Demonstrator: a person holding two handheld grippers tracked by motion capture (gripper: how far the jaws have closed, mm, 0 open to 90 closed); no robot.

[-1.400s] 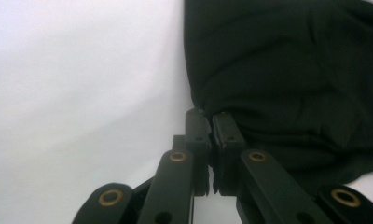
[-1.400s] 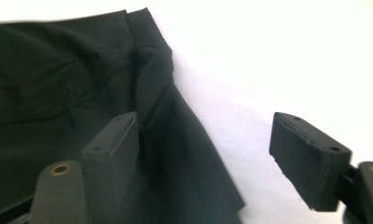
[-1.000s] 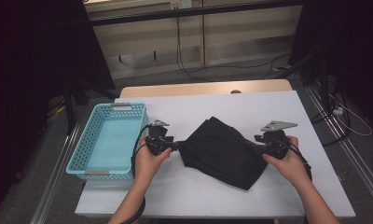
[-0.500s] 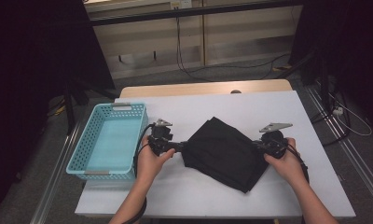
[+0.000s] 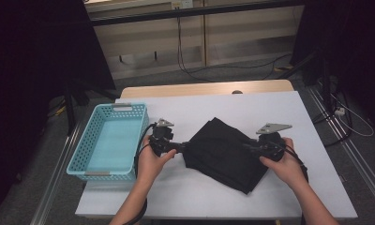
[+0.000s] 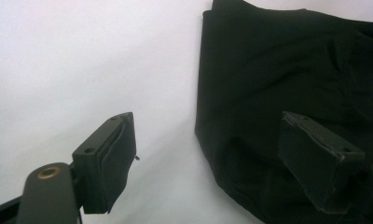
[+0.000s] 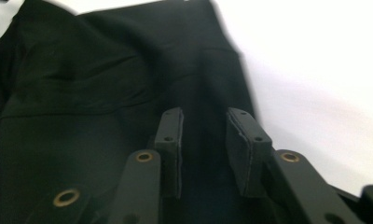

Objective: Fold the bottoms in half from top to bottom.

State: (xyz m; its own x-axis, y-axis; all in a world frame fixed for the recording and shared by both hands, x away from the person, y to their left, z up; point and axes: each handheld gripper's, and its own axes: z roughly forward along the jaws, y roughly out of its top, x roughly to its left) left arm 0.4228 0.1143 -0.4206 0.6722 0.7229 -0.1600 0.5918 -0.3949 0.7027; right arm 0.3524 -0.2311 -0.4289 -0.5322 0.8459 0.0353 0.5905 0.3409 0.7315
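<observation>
You are flanking the folded black cloth (image 5: 225, 152) lying mid-table: your left gripper (image 6: 208, 163) is straddling its left edge, jaws wide; your right gripper (image 7: 203, 154), jaws part-open, is hovering over its right edge.

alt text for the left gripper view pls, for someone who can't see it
The left gripper has its two black jaws wide open astride the left edge of a folded black cloth: one jaw over the bare white table, the other over the cloth. Nothing is held between the jaws, and the fabric shows soft creases.
</observation>
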